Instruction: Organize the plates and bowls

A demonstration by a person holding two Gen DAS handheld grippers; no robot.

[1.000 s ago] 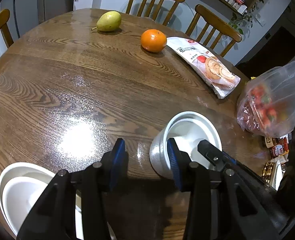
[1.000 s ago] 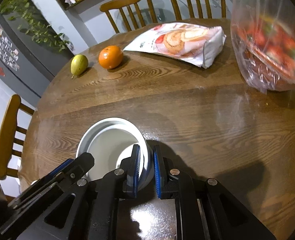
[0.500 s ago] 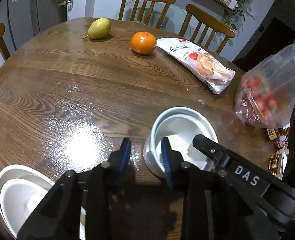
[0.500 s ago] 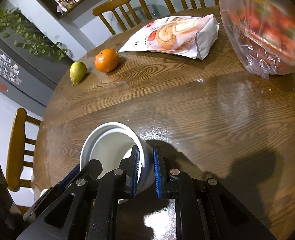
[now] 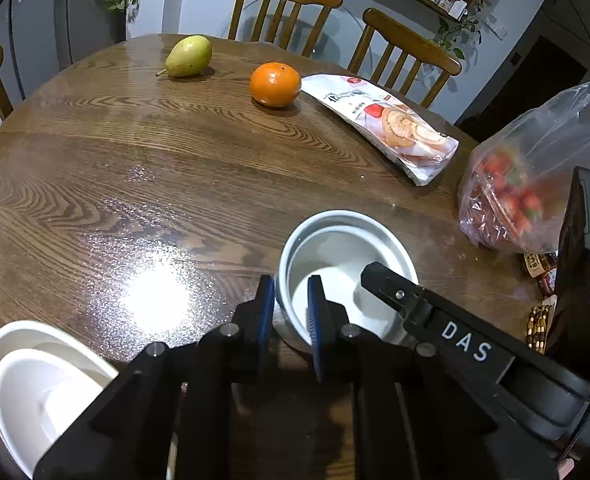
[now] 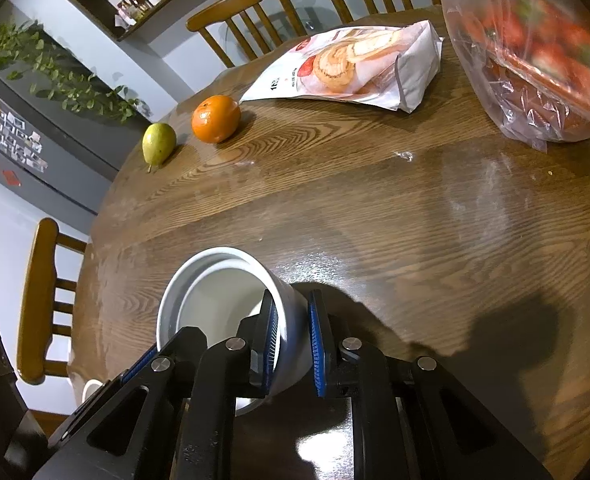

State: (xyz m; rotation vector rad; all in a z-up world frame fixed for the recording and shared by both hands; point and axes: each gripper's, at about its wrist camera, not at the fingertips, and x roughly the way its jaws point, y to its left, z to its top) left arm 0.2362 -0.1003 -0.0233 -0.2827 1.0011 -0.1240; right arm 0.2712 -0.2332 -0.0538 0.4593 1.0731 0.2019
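A deep white bowl [image 5: 347,248] is held over the wooden table [image 5: 135,160], tilted. My left gripper [image 5: 291,312] is shut on its left rim, one finger outside and one inside. My right gripper [image 6: 291,332] is shut on the opposite rim of the same bowl [image 6: 215,292]; its black finger reaches into the bowl in the left wrist view. A stack of two white bowls [image 5: 35,384] sits at the table's near left edge.
A pear [image 5: 189,56], an orange [image 5: 275,84] and a white snack bag [image 5: 387,124] lie at the far side. A clear bag of red fruit [image 5: 535,176] stands at the right. Wooden chairs [image 5: 287,12] ring the table.
My left gripper has closed from open onto the bowl's left rim. The bowl has lifted and tilted between both grippers. The right gripper stays shut on it.
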